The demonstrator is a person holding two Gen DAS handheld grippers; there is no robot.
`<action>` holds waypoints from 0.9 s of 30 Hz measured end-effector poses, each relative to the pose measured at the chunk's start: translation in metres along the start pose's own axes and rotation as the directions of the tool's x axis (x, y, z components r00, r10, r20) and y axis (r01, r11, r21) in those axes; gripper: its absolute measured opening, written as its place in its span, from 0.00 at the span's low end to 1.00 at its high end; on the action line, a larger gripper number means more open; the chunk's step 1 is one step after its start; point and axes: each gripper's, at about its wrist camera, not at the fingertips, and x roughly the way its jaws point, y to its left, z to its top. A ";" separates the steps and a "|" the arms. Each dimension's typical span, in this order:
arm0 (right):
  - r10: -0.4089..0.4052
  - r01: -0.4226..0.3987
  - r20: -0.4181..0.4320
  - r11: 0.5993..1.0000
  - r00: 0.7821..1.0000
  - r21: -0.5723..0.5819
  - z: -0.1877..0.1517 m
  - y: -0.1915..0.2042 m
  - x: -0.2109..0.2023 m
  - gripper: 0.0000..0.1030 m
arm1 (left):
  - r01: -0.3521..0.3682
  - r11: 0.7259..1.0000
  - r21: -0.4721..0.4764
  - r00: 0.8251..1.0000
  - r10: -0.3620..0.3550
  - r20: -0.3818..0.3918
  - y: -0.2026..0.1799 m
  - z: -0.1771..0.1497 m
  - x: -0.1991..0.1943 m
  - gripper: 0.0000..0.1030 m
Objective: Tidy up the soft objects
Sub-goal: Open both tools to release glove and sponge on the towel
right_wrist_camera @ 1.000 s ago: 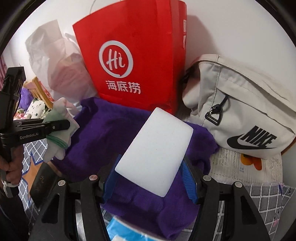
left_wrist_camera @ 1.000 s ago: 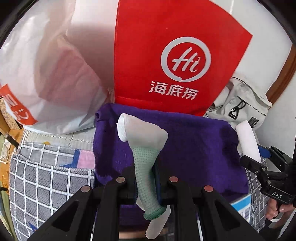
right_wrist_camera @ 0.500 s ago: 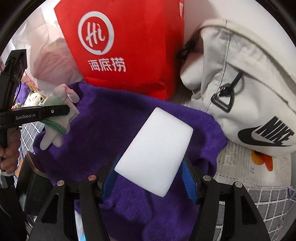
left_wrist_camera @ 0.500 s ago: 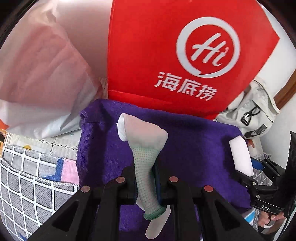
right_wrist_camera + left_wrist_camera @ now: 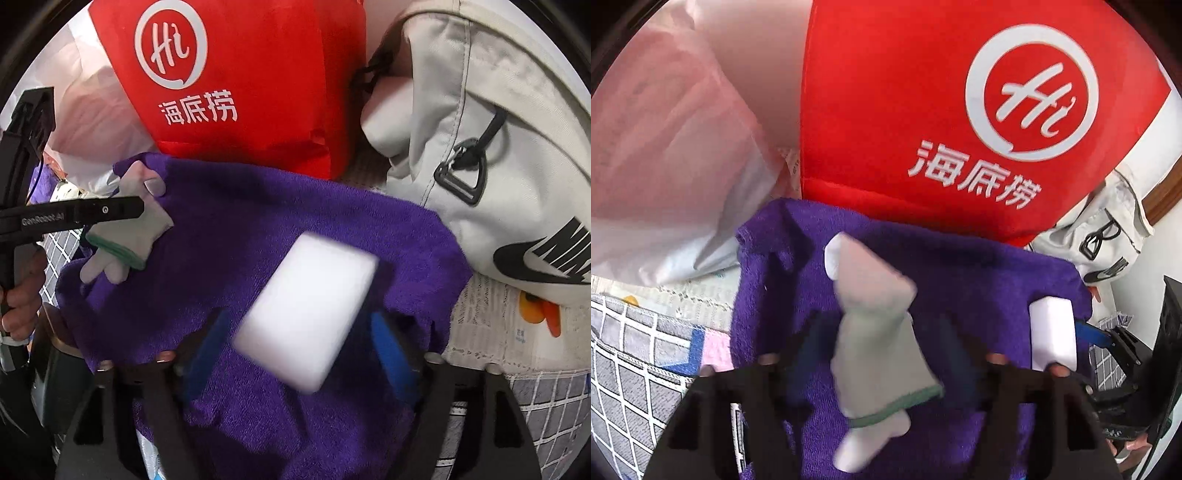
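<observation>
Red paper bag [image 5: 923,110]: stands upright at the back, against the wall, printed with a white "Hi" logo; it walls off the far edge of the work area.
Beige sling bag [image 5: 498,166]: slumped to the right of the red bag, Nike mark showing, just beside the towel.
Purple towel [image 5: 979,280]: spread flat in front of the red bag, probably as the landing spot for the soft things (both grippers point steeply down at it).
White sponge block [image 5: 310,314]: blurred and tilted between the right fingers, over the towel's right part; whether it already rests on the cloth I cannot tell.
Work glove [image 5: 875,332]: grey-white with a green cuff band, blurred, between the left fingers, over the towel's left part.
Right gripper [image 5: 299,339]: jaws opening, blue pads drawn clear of the sponge's sides, so this looks like a release.
Left gripper [image 5: 879,350]: jaws opening too, with gaps on either side of the glove; nothing clamped.
</observation>
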 end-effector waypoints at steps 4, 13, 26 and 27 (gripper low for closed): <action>0.024 -0.024 0.028 1.000 0.999 0.004 0.001 0.003 -0.014 0.86 | -0.015 1.000 0.004 1.000 0.015 0.019 0.002 0.002 -0.011 0.64; -0.009 -0.006 0.174 0.996 0.985 0.088 -0.002 0.005 -0.073 0.86 | -0.091 0.996 0.017 0.989 0.088 0.122 0.001 -0.011 -0.069 0.64; 0.003 -0.022 0.236 0.997 0.972 0.075 -0.071 0.055 -0.159 0.86 | -0.101 0.994 0.030 0.981 0.094 0.171 0.002 -0.085 -0.171 0.63; 0.008 -0.027 0.239 0.997 0.971 0.074 -0.078 0.058 -0.164 0.86 | -0.096 0.995 0.030 0.982 0.090 0.168 0.002 -0.094 -0.177 0.63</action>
